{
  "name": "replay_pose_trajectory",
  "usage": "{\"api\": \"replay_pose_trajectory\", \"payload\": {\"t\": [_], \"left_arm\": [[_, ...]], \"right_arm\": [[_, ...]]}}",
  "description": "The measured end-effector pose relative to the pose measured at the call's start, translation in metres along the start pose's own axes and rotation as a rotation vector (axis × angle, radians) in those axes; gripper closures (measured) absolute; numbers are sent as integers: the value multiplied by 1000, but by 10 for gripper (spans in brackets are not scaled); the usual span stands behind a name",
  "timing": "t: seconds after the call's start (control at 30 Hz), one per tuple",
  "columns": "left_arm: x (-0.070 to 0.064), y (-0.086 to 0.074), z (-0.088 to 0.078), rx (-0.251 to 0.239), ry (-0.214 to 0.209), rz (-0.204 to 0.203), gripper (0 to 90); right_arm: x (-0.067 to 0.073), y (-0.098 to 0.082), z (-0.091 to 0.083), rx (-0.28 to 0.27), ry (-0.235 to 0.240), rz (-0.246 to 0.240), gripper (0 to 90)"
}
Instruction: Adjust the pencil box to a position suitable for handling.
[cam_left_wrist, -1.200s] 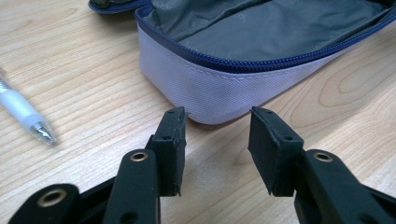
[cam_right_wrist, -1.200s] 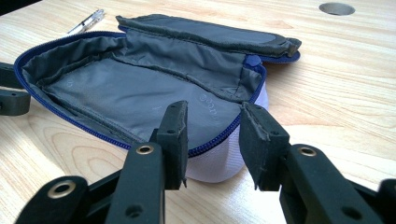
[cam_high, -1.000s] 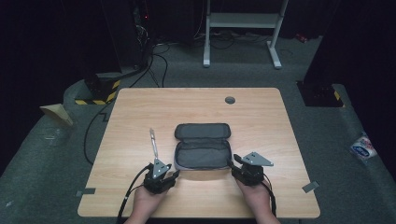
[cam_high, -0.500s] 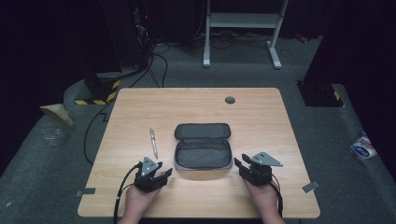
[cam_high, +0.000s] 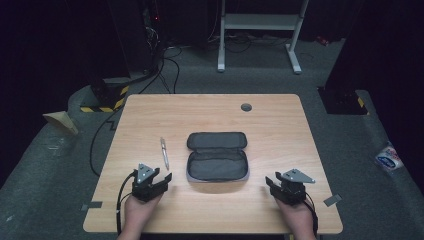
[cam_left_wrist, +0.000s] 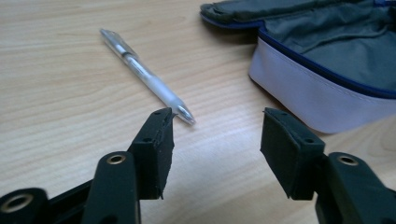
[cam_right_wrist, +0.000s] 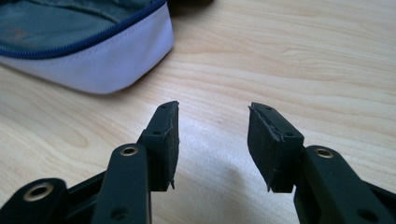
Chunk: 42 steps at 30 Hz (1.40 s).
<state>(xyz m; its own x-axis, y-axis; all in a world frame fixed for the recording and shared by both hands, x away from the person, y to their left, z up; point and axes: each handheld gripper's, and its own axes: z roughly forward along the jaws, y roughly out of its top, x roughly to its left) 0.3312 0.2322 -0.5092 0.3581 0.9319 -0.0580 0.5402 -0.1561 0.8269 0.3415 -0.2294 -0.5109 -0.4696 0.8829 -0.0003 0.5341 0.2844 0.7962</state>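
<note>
An open dark pencil case (cam_high: 217, 157) with a pale outer wall lies in the middle of the wooden table (cam_high: 280, 125). A clear pen (cam_high: 164, 152) lies to its left. My left gripper (cam_high: 162, 176) rests near the front left, its jaws open and empty. In the left gripper view the pen (cam_left_wrist: 144, 74) has its tip just ahead of the left gripper (cam_left_wrist: 217, 135), and the case (cam_left_wrist: 327, 70) is at the right. My right gripper (cam_high: 272, 183) sits at the front right, open and empty. The right gripper (cam_right_wrist: 212, 126) faces bare wood, with the case (cam_right_wrist: 93, 51) at upper left. Both pairs of jaws have just been opening.
A small round grommet (cam_high: 246, 107) is set in the table near its far edge. Cables (cam_high: 107, 130) run over the floor at the left, and a white stand (cam_high: 260, 30) is behind the table. Bare wood lies around the case on all sides.
Both hands have drawn away from the case's near corners, the left one to the left and the right one to the right, toward the front edge. The case and pen stay put.
</note>
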Motion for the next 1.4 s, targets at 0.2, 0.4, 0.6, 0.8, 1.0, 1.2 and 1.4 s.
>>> {"api": "replay_pose_trajectory", "payload": {"t": [0.2, 0.4, 0.6, 0.8, 1.0, 1.2, 1.4], "left_arm": [[11, 10, 20, 21, 40, -16, 481], [17, 16, 40, 51, 68, -19, 501], [20, 20, 53, 103, 79, -14, 568], [22, 19, 54, 107, 60, -27, 680], [23, 16, 51, 103, 43, -31, 786], [22, 15, 49, 102, 40, -20, 798], [20, 9, 37, 122, 13, -1, 798]], "right_arm": [[1, -6, -2, 16, 4, -14, 528], [1, -11, -3, 25, -2, 3, 525], [4, -13, -2, 26, -21, -13, 524], [5, -13, -1, 32, -31, -9, 525], [3, -13, -1, 29, -27, 18, 526], [3, -12, 0, 31, -25, 3, 528], [4, -12, 0, 35, -12, -10, 529]]}}
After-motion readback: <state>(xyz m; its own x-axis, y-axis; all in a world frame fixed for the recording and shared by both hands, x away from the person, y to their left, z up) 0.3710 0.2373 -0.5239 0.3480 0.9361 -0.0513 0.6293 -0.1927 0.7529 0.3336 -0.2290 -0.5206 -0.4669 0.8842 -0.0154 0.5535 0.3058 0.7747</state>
